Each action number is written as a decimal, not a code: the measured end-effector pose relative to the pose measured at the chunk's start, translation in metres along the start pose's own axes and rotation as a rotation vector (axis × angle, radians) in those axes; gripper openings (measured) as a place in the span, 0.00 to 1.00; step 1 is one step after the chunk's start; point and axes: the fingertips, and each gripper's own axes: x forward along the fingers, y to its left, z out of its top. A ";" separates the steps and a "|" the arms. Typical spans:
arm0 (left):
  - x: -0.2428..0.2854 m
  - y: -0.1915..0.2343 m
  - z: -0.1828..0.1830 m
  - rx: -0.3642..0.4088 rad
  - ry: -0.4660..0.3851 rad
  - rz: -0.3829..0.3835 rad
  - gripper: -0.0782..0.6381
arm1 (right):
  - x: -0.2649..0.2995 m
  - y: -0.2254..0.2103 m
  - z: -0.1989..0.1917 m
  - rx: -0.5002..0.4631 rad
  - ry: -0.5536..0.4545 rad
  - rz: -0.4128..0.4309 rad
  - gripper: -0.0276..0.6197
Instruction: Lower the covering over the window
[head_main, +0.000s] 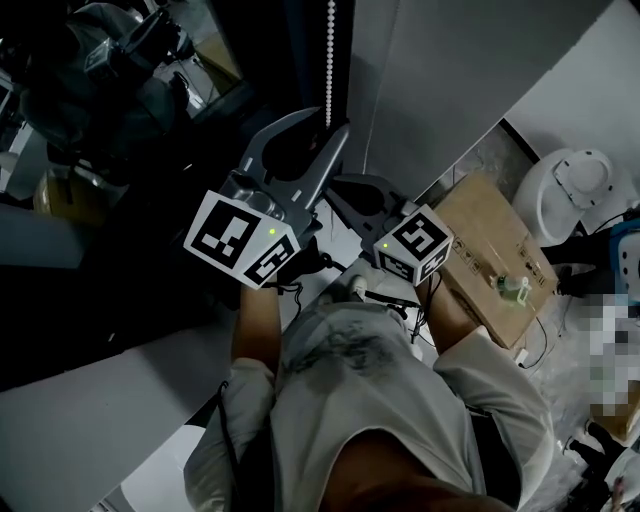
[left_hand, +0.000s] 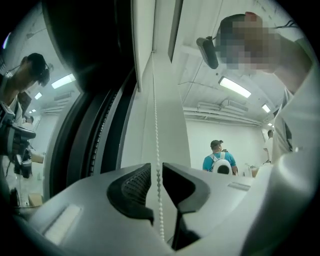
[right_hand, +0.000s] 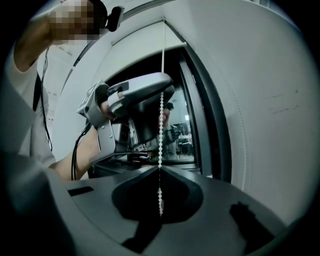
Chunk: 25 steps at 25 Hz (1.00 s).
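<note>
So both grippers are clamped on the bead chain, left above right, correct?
Not both: the left gripper view shows the left gripper with jaws apart, the bead chain hanging between them unpinched. The right gripper is clamped on it, below the left.

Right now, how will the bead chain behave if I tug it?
Probably limp and light: the bead chain hangs as a thin string. It may slip through the open left claw; the shut right claw should hold it.

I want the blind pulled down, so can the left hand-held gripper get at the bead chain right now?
Probably yes: the bead chain hangs between the open jaws of the left hand-held gripper, with nothing blocking it.
</note>
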 end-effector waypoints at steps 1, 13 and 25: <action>0.001 0.000 0.001 0.002 -0.001 -0.001 0.16 | 0.000 0.000 0.000 0.000 0.000 0.000 0.07; -0.006 0.000 -0.025 -0.004 0.058 0.015 0.13 | 0.002 0.005 -0.026 0.023 0.057 0.004 0.07; -0.013 0.001 -0.084 -0.075 0.142 0.022 0.13 | 0.001 0.009 -0.080 0.108 0.148 -0.010 0.07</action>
